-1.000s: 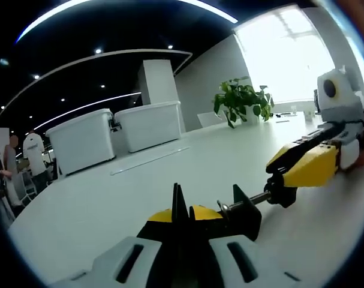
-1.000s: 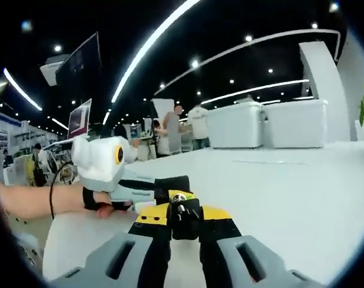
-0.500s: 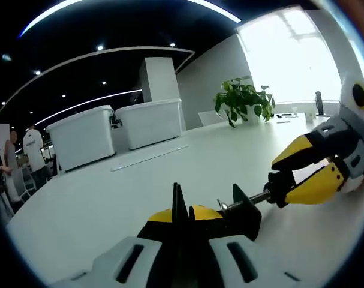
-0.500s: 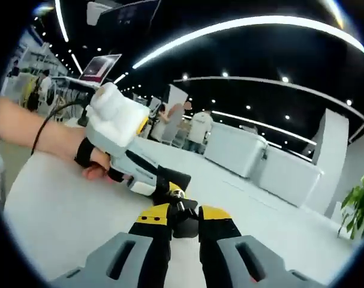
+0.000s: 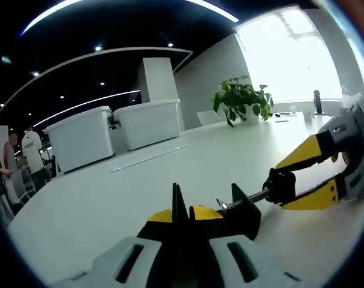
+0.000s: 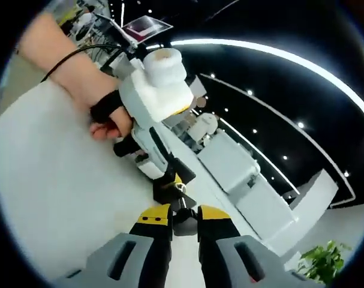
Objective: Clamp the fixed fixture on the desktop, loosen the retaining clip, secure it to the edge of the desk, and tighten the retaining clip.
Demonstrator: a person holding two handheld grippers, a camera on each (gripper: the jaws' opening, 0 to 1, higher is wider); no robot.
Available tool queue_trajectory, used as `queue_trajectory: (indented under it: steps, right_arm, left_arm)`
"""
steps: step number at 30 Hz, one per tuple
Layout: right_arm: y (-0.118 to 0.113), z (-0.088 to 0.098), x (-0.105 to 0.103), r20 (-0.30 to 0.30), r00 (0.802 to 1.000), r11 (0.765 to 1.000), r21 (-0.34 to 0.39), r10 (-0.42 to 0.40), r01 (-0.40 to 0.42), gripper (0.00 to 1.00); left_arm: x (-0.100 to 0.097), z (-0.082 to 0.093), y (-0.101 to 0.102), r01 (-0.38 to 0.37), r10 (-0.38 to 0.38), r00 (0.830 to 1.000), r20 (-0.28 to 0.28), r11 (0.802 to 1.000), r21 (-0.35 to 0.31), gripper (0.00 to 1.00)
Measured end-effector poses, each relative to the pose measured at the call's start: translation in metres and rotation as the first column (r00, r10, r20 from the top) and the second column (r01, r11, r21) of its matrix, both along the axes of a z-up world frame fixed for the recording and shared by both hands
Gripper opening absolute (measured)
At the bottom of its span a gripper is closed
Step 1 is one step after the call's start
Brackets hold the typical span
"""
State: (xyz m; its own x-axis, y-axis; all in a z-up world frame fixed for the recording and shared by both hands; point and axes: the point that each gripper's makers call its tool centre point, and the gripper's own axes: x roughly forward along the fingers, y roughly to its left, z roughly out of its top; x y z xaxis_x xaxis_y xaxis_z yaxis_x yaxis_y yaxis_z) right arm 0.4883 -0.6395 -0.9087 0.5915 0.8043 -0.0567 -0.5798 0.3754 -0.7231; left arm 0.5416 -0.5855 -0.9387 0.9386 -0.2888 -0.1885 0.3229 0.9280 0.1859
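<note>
Left gripper (image 5: 182, 219): jaws pressed together on the black clamp body, yellow pads on either side of it; in the right gripper view (image 6: 170, 174) reaching in from upper left, held by a hand (image 6: 107, 120)
Clamp (image 5: 238, 210): black, low centre of the left gripper view, just above the white desk (image 5: 110, 198); contact with the desktop cannot be told; upright prongs at left and right, metal screw (image 5: 253, 197) running out to the right
Knob (image 5: 280, 186): black, at the far end of the screw, well short of any desk edge
Right gripper (image 5: 307, 174): entering from the right in the left gripper view, yellow jaws parted wide above and below the knob, grip on it not clear; in its own view (image 6: 184, 219) jaws narrowly apart with the screw end (image 6: 180, 189) and knob between them, contact cannot be told
Cable (image 6: 80, 51): black, looping over the wrist
Bins (image 5: 113, 132): two white lidded tubs, side by side, far side of the desk
Plant (image 5: 241, 99): green, leafy, near the bright window
People (image 5: 26, 156): standing far left, small and blurred
</note>
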Motion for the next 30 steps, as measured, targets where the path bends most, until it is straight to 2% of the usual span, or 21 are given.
queue_trajectory:
  steps: [2, 3, 5, 6, 7, 8, 9, 11, 13, 15, 17, 19, 20, 21, 23, 25, 27, 30]
  right_arm:
    - [-0.003, 0.003, 0.0, -0.105, 0.994, 0.996, 0.084, 0.015, -0.006, 0.13]
    - [-0.006, 0.004, 0.002, -0.206, 0.978, 0.988, 0.155, 0.019, 0.014, 0.14]
    - [-0.008, 0.009, 0.006, -0.381, 0.921, 0.959, 0.282, 0.076, 0.038, 0.22]
    - [-0.012, 0.007, 0.01, -0.467, 0.878, 0.943, 0.328, 0.103, 0.063, 0.26]
    - [-0.013, 0.006, 0.011, -0.501, 0.857, 0.936, 0.345, 0.121, 0.07, 0.26]
    - [-0.017, 0.003, 0.016, -0.553, 0.824, 0.929, 0.357, 0.124, 0.099, 0.26]
    - [-0.018, 0.002, 0.017, -0.568, 0.813, 0.925, 0.366, 0.131, 0.106, 0.26]
    - [-0.018, -0.003, 0.018, -0.624, 0.766, 0.92, 0.372, 0.154, 0.119, 0.26]
    - [-0.014, -0.008, 0.018, -0.645, 0.747, 0.927, 0.358, 0.159, 0.112, 0.26]
    - [-0.013, -0.008, 0.019, -0.637, 0.755, 0.928, 0.355, 0.154, 0.111, 0.26]
    - [-0.015, -0.011, 0.019, -0.68, 0.715, 0.92, 0.366, 0.162, 0.14, 0.25]
    - [-0.017, -0.012, 0.026, -0.706, 0.692, 0.913, 0.37, 0.154, 0.173, 0.24]
    - [-0.015, -0.015, 0.026, -0.735, 0.657, 0.91, 0.371, 0.165, 0.186, 0.24]
    - [-0.014, -0.016, 0.026, -0.744, 0.646, 0.909, 0.371, 0.169, 0.19, 0.25]
    - [-0.013, -0.018, 0.027, -0.777, 0.601, 0.904, 0.375, 0.187, 0.204, 0.25]
    - [-0.012, -0.019, 0.027, -0.793, 0.574, 0.902, 0.38, 0.202, 0.207, 0.24]
    - [-0.012, -0.021, 0.029, -0.802, 0.561, 0.901, 0.379, 0.206, 0.21, 0.24]
    - [-0.012, -0.021, 0.026, -0.797, 0.568, 0.904, 0.379, 0.208, 0.2, 0.24]
  left_arm:
    - [0.0, 0.0, 0.0, 0.001, -0.001, 1.0, 0.001, 1.0, 0.0, 0.07]
    - [0.0, 0.0, 0.0, 0.001, -0.001, 1.0, 0.003, 1.0, 0.001, 0.07]
    - [0.001, 0.0, 0.0, -0.001, 0.001, 1.0, 0.011, 1.0, 0.008, 0.07]
    - [0.001, 0.001, 0.0, -0.002, 0.002, 1.0, 0.013, 1.0, 0.012, 0.07]
    - [0.001, 0.001, 0.0, -0.002, 0.001, 1.0, 0.013, 1.0, 0.012, 0.07]
    - [0.001, 0.001, 0.0, -0.002, 0.002, 1.0, 0.012, 1.0, 0.01, 0.07]
    - [0.001, 0.001, 0.0, -0.002, 0.002, 1.0, 0.011, 1.0, 0.009, 0.07]
    - [0.001, 0.001, 0.0, -0.003, 0.003, 1.0, 0.011, 1.0, 0.008, 0.07]
    - [0.002, 0.001, -0.001, 0.001, -0.001, 1.0, 0.013, 1.0, 0.008, 0.07]
    - [0.002, 0.001, -0.001, 0.007, -0.007, 1.0, 0.014, 1.0, 0.006, 0.07]
    - [0.002, 0.002, -0.002, 0.007, -0.007, 1.0, 0.013, 1.0, 0.004, 0.07]
    - [0.002, 0.002, -0.002, 0.003, -0.003, 1.0, 0.016, 1.0, 0.001, 0.07]
    - [0.002, 0.002, -0.003, 0.012, -0.013, 0.999, 0.029, 1.0, 0.015, 0.07]
    - [0.002, 0.002, -0.002, 0.01, -0.01, 1.0, 0.027, 1.0, 0.011, 0.07]
    - [0.003, 0.003, -0.002, 0.015, -0.015, 0.999, 0.028, 1.0, 0.01, 0.07]
    - [0.005, 0.003, -0.002, 0.019, -0.019, 1.0, 0.025, 1.0, 0.003, 0.07]
    - [0.005, 0.003, -0.002, 0.018, -0.018, 0.999, 0.028, 1.0, 0.004, 0.07]
    - [0.006, 0.005, -0.003, 0.035, -0.037, 0.998, 0.051, 0.999, 0.04, 0.08]
